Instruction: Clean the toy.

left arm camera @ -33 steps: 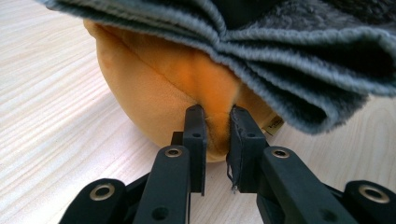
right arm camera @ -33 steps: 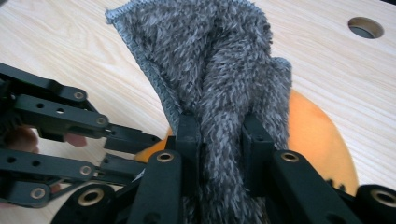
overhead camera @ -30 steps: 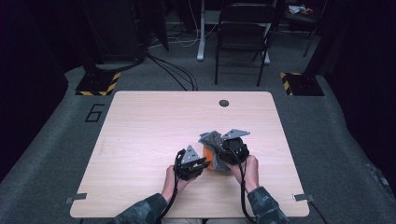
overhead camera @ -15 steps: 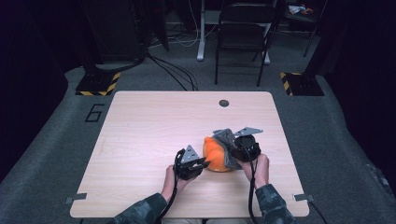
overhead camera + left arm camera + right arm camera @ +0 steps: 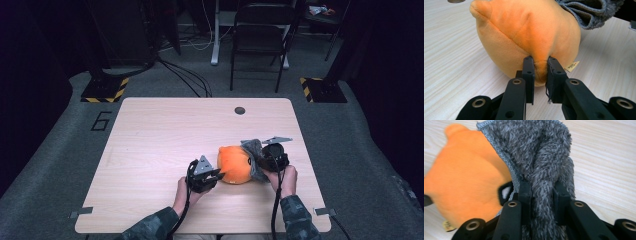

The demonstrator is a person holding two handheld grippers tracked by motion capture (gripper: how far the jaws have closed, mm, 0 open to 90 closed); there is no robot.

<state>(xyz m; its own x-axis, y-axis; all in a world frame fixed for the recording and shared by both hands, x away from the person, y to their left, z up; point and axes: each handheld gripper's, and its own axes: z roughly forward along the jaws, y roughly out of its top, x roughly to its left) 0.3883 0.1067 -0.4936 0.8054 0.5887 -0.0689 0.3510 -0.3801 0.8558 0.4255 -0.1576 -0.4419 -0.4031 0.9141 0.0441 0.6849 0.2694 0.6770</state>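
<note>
Wooden table (image 5: 150, 150), one orange plush (image 5: 234, 164) pinched by left hand-held gripper (image 5: 216, 175); one grey cloth (image 5: 254, 150) clamped by right hand-held gripper (image 5: 260, 161)

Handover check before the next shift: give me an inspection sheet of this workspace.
Surface: wooden table, round grommet at far edge.
Job's things: orange plush lying on table; grey cover bunched at its right side.
Clutter: nothing seen.
Grippers: left gripper shut on plush; right gripper shut on cover.
Cables: one cable trails from each gripper; floor cables behind table.
Surroundings: chair, striped stand bases, dark curtains.
</note>
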